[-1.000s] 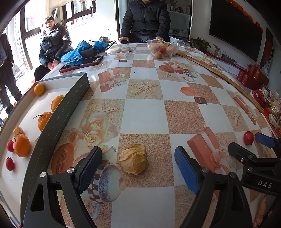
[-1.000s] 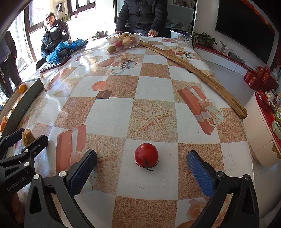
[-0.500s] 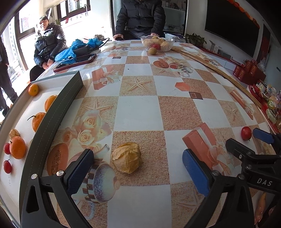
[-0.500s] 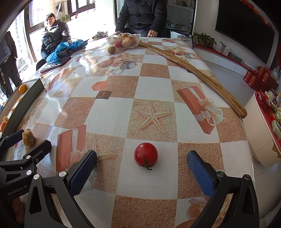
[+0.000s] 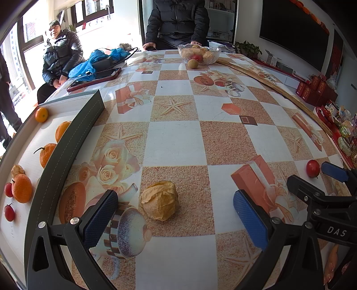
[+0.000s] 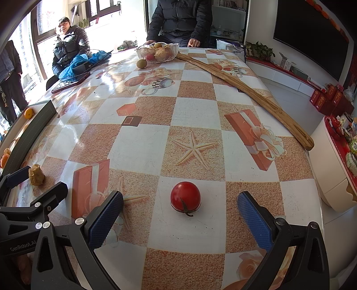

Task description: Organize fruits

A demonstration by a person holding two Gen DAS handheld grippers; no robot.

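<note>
Both tongs hang released over the checkered tablecloth, approach apparently done, grasping not begun. The left gripper point(image 5: 171, 214) frames a papery tan husked fruit point(image 5: 159, 200) sitting between its spread blue pads; the right gripper point(image 6: 179, 217) brackets a glossy round red tomato point(image 6: 185, 196), stem toward six o'clock. Next, likely, each must advance and close gently. The white sorting tray point(image 5: 33, 133) lies at nine o'clock.

Daylight pours in from the windows point(image 5: 93, 9) behind the table point(image 5: 178, 138), blowing them out to white. Glare streaks the glossy tabletop near the phone point(image 6: 71, 82). The tomato point(image 6: 185, 196) casts a short, soft shadow. Both views are sharp, with strong fisheye bending and dark corners.
</note>
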